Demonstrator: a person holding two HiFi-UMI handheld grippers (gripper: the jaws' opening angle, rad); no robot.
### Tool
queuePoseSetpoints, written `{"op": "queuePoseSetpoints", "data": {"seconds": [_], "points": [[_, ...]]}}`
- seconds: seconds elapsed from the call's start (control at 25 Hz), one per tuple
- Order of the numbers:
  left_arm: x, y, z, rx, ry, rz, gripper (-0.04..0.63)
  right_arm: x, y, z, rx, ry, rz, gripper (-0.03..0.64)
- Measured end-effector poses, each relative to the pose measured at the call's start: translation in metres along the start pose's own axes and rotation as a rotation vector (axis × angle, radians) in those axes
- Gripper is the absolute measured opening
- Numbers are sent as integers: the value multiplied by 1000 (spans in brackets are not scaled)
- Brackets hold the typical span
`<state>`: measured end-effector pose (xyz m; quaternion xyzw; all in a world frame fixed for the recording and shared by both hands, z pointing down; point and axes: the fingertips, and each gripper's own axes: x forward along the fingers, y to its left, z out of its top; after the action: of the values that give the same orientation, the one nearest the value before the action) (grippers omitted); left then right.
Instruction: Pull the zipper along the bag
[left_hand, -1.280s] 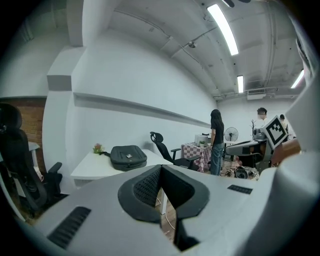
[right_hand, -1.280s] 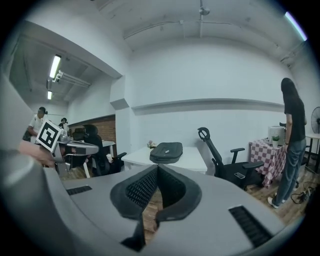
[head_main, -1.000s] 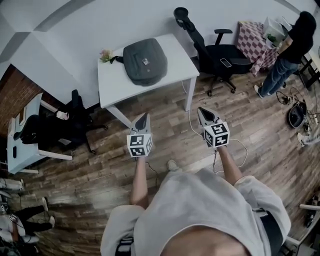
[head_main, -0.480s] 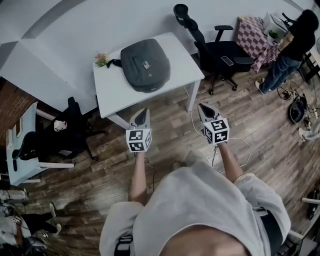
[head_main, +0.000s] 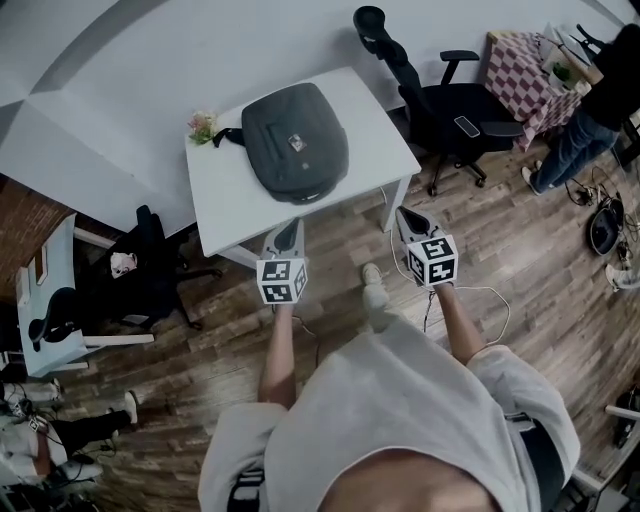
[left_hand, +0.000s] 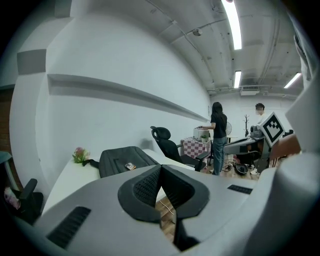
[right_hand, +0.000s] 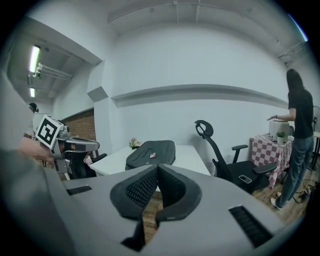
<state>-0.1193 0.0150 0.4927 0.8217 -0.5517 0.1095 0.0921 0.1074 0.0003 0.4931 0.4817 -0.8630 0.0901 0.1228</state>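
Note:
A dark grey bag (head_main: 295, 140) lies flat on the white table (head_main: 230, 195), a small tag on its top face. The left gripper view shows the bag (left_hand: 125, 161) ahead, and the right gripper view shows the bag (right_hand: 151, 153) too. My left gripper (head_main: 287, 232) hovers over the table's near edge, short of the bag, shut and empty. To the right of the table's front corner, my right gripper (head_main: 408, 222) is held above the floor, also shut with nothing in it. The zipper pull is too small to make out.
A small bunch of pink flowers (head_main: 204, 126) lies at the table's far left by the bag strap. A black office chair (head_main: 445, 110) stands right of the table. A person (head_main: 590, 110) stands by a checkered table (head_main: 528, 80) at far right. Cables (head_main: 470, 300) trail over the wooden floor.
The table and bag have come closer in the head view as the person stepped forward. Both grippers now sit nearer the table's front edge, still shut.

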Motion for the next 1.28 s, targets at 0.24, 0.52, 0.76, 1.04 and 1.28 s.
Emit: {"op": "queuePoseSetpoints", "data": {"seconds": [0.24, 0.52, 0.76, 1.04, 1.28], "points": [[54, 30, 14, 6, 23, 33, 26, 68, -33, 21, 3, 4, 42, 14], [110, 51, 23, 13, 77, 70, 26, 139, -70, 33, 17, 47, 112, 14], [147, 58, 14, 50, 150, 90, 26, 190, -91, 30, 21, 90, 187, 14], [177, 57, -8, 190, 261, 58, 26, 232, -99, 14, 7, 151, 263, 14], [194, 54, -32, 429, 382, -42, 26, 250, -94, -1, -5, 198, 294, 14]]}}
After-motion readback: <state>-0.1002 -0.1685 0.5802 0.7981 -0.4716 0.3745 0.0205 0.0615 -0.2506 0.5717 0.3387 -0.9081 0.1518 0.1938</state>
